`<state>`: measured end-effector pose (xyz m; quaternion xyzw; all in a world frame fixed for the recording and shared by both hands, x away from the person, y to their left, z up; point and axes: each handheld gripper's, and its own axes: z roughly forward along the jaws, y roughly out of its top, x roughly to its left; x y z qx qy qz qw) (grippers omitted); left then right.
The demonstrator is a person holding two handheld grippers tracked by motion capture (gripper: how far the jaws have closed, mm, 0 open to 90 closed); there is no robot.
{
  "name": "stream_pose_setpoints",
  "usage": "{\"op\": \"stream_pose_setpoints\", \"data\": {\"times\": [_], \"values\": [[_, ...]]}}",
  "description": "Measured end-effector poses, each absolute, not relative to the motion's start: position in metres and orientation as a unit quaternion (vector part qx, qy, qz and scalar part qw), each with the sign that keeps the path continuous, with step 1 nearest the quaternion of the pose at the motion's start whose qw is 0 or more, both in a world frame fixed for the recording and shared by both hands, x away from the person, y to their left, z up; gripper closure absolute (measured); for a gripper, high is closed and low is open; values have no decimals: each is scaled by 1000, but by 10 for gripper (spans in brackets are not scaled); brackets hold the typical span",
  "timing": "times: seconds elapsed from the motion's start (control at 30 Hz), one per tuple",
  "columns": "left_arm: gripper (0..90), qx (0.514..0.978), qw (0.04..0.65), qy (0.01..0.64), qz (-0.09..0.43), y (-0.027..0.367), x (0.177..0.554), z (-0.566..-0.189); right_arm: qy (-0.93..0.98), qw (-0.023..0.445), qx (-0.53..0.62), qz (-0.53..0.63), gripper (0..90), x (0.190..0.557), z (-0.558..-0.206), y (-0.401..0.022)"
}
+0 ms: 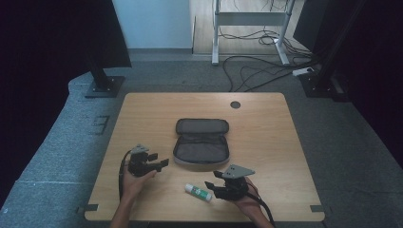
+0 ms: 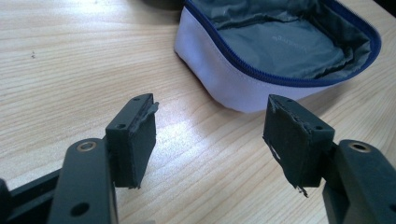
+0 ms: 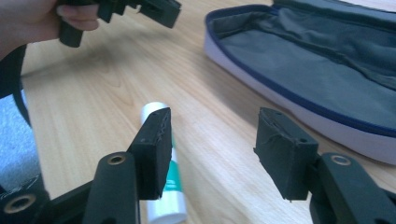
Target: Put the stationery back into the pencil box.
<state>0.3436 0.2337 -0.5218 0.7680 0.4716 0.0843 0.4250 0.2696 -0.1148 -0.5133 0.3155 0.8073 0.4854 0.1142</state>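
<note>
An open zip pouch point(image 1: 201, 142) with a grey lining and a blue zipper lies flat in the middle of the wooden table point(image 1: 142, 109). A white glue stick point(image 1: 198, 192) with a green label lies near the front edge. My right gripper point(image 1: 213, 180) hovers just right of the stick, open; in the right gripper view the glue stick point(image 3: 154, 111) lies partly behind one jaw of the right gripper point(image 3: 215, 149), beside the pouch point(image 3: 327, 56). My left gripper point(image 1: 159, 160) is open left of the pouch. The left gripper point(image 2: 210, 140) faces the pouch's white side point(image 2: 280, 46).
A round cable hole point(image 1: 235, 104) sits near the table's far edge. Beyond the table, cables point(image 1: 256, 71) trail over the grey floor beside a white desk frame point(image 1: 216, 47). A black stand base point(image 1: 102, 85) stands off the far left corner.
</note>
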Motion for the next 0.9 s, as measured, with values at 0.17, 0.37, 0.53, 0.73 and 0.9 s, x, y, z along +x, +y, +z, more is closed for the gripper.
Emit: {"op": "stream_pose_setpoints", "data": {"times": [0.17, 0.37, 0.53, 0.73, 0.9], "values": [[347, 769, 423, 471, 84, 233, 344, -523, 818, 105, 298, 481, 468, 266, -517, -103], [347, 774, 420, 466, 81, 230, 343, -525, 828, 87, 288, 473, 482, 264, -525, -91], [347, 777, 421, 461, 81, 227, 341, -524, 834, 80, 279, 469, 505, 261, -528, -85], [348, 777, 421, 462, 81, 228, 341, -524, 842, 73, 273, 459, 531, 261, -534, -80], [349, 777, 421, 462, 81, 228, 341, -523, 848, 74, 273, 449, 551, 261, -538, -77]]}}
